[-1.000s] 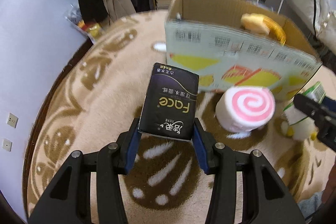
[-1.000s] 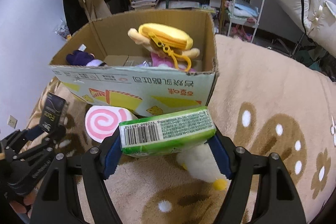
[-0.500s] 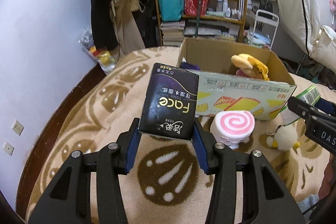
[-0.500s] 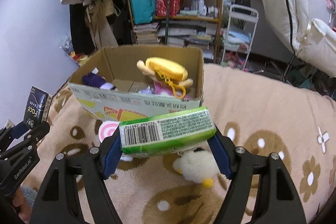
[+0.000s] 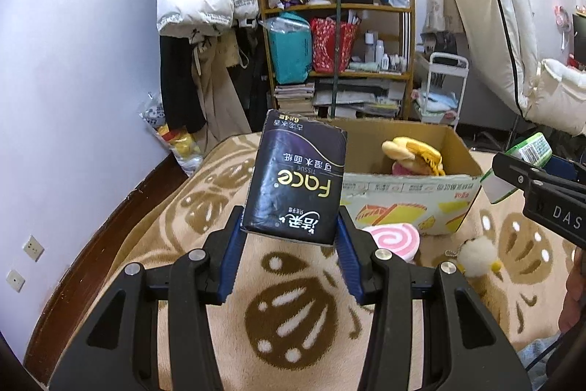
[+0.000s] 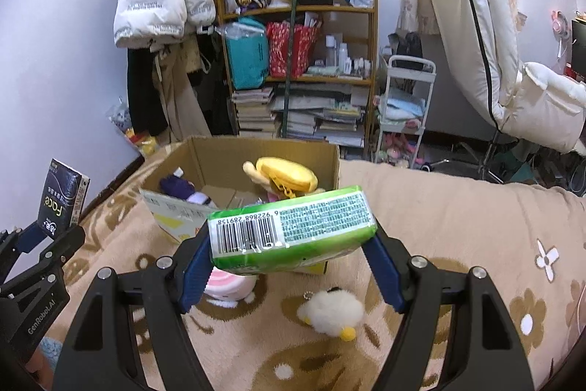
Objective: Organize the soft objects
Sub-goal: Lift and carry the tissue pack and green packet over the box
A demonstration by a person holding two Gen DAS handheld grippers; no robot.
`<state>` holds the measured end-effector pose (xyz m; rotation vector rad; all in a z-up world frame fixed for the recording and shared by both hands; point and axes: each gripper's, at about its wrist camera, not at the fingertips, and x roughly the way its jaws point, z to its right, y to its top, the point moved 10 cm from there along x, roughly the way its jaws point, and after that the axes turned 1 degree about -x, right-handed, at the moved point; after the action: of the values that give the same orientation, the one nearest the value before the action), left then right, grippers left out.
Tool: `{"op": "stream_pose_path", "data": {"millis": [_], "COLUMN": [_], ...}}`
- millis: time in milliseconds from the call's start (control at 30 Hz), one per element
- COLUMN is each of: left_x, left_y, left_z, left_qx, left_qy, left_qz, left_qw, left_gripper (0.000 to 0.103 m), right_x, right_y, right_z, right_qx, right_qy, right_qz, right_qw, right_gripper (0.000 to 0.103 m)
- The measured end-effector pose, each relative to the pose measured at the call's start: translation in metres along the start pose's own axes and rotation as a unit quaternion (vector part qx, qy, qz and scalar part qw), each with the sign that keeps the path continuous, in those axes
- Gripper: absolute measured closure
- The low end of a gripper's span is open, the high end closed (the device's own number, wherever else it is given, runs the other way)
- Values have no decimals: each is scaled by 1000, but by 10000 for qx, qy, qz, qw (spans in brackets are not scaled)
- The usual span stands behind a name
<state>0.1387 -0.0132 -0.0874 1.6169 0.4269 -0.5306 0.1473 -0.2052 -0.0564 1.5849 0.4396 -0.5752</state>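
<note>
My left gripper [image 5: 289, 246] is shut on a black tissue pack [image 5: 296, 180] and holds it high over the carpet, left of the cardboard box [image 5: 410, 187]. My right gripper [image 6: 289, 266] is shut on a green tissue pack [image 6: 289, 226] and holds it above the box's [image 6: 234, 152] near right corner. The box holds a yellow plush [image 6: 285, 176] and a purple plush [image 6: 179, 187]. A pink swirl roll plush [image 5: 392, 237] and a white chick plush [image 6: 331, 312] lie on the carpet in front of the box.
A beige patterned carpet [image 6: 457, 218] covers the surface. Behind the box stand a cluttered wooden shelf [image 6: 304, 68], hanging coats [image 6: 161, 6] and a small white cart [image 6: 403, 112]. A white chair [image 6: 505, 61] stands at the right.
Both grippers have risen and pulled back with their tissue packs still held. The box and plush toys now look smaller and farther below.
</note>
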Motion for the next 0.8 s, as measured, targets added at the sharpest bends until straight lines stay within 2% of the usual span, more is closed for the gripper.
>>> {"op": "stream_pose_path", "data": {"millis": [233, 467, 800], "left_x": [-6, -3, -11], "left_y": [12, 22, 59], "left_z": [-3, 2, 19], "left_qx": [-139, -60, 316], "left_qy": [0, -13, -188], "left_qz": [338, 397, 807], "left_qw": [9993, 9992, 9961], "left_gripper": [57, 57, 57], "right_x": [-8, -14, -11], "right_y": [12, 28, 51], "right_z": [-1, 2, 12], "right_qx": [40, 174, 454], "right_qy": [41, 283, 430], "right_qz": [268, 577, 836], "right_qw": [9996, 9978, 9945], "right_gripper": [24, 24, 24]}}
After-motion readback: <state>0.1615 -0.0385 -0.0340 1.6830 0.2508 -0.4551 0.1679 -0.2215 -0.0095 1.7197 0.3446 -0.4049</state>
